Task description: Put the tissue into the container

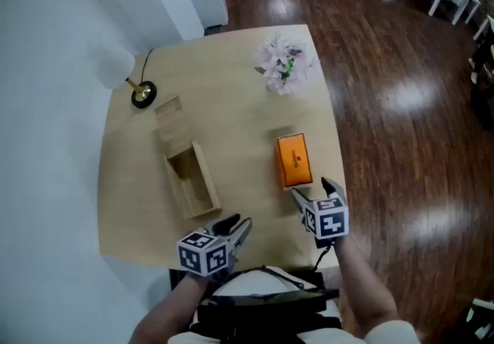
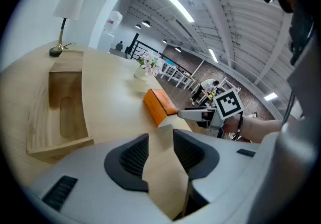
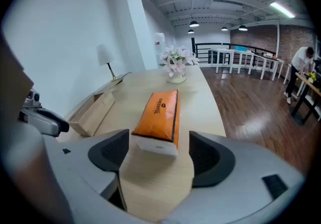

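So here's the setup: the orange tissue pack (image 1: 293, 159) is lying flat close to the right edge of the tabletop (image 1: 231, 103), down toward the near right corner, with its long side running along that edge. It's not in the container, it's just sitting on bare wood.

The right gripper (image 1: 312, 190) is parked right at the near end of the pack. Its jaws are spread wide, and in the right gripper view the white end of the pack sits in the mouth of the gap, but the pads aren't pressing on it, so no grip.

The left gripper (image 1: 238, 223) hangs over the near edge, tilted down, with its jaws also apart and only tabletop showing between them.

The container is a long wooden box (image 1: 187, 173) on the left half of the tabletop, well apart from the pack. Its near part is open on top and a wooden panel covers the far part.

A white-shaded lamp (image 1: 116, 69) stands at the far left corner, and a bunch of pale flowers (image 1: 284, 63) is near the far right corner.
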Motion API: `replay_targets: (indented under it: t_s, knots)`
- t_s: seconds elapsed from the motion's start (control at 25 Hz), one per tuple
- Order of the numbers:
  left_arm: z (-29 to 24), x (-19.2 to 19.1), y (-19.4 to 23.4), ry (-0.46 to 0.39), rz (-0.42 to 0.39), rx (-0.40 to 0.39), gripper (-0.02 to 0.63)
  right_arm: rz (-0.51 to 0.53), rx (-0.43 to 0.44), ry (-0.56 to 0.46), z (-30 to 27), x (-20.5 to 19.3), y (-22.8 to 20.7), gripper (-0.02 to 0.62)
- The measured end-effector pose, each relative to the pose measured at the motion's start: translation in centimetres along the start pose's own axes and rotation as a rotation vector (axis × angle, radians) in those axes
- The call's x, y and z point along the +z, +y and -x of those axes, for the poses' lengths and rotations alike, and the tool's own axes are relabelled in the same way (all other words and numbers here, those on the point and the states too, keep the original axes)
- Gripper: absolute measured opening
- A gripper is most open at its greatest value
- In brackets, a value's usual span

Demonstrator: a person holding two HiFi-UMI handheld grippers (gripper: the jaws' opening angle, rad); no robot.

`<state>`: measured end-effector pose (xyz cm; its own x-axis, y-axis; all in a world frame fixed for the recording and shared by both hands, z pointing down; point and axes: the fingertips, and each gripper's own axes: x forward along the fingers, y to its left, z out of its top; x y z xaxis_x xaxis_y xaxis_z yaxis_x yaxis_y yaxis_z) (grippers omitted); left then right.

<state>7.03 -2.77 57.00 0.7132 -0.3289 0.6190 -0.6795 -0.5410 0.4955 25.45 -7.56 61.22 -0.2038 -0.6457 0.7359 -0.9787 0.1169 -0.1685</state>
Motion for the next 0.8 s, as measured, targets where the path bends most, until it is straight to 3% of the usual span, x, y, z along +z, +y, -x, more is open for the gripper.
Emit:
replay_targets:
  t_s: [0.24, 0.6, 0.8]
  knots:
    - [-1.4, 1.9, -1.0, -0.019, -0.014, 0.000, 0.148, -0.011, 0.000, -0.020, -3.3, 2.3, -0.4, 0.443]
    - [-1.7, 2.1, -1.1, -0.018, -0.012, 0.025, 0.149, 0.017, -0.007, 0.022, -7.1, 3.2, 1.1, 0.474]
    - [-1.3, 1.7, -1.0, -0.011, -0.011, 0.024, 0.149, 0.084, -0.074, 0.073, -8.5, 2.5, 0.6, 0.482]
